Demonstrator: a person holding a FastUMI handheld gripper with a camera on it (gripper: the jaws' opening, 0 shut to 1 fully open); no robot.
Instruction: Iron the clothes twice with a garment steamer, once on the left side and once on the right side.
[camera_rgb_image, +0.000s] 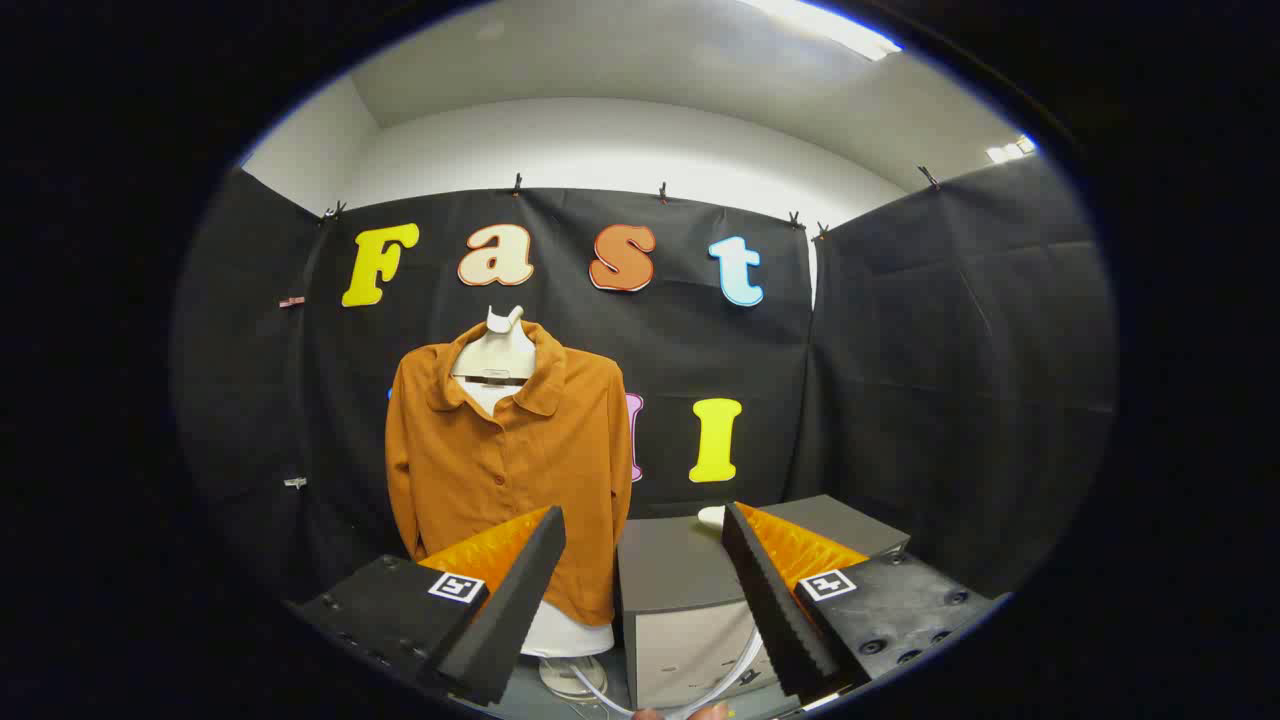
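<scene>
**Rust shirt waits, steamer not yet in the claw**

Rust-orange is the biggest thing in play: a button-front, collared shirt of soft fabric (510, 470) hangs on a white torso form (497, 350) in the lower left-centre of the frame, in front of the black cloth wall. Its hem falls just beyond the tip of the left finger. Both sides of it, left and right, look untouched by any steamer.

To its right, in the lower centre, stands a grey box-shaped cabinet (668, 575). On its top, far back and half hidden by the right finger, sits a small white rounded object (711, 516); I judge it may be the steamer head, but too little shows to be sure. A thin white cord or hose (735, 665) runs down the front of the cabinet.

The gripper (640, 600) hangs with its fingers spread wide, holding nothing.

Risks, as I judge them:
- Reaching for the white object, the right finger could knock it off the back of the cabinet.
- The cord could snag a finger and drag.
- A loose hold could let the steamer twist against the fabric.
- The shirt may swing on its form when pressed, leaving one side missed.
</scene>
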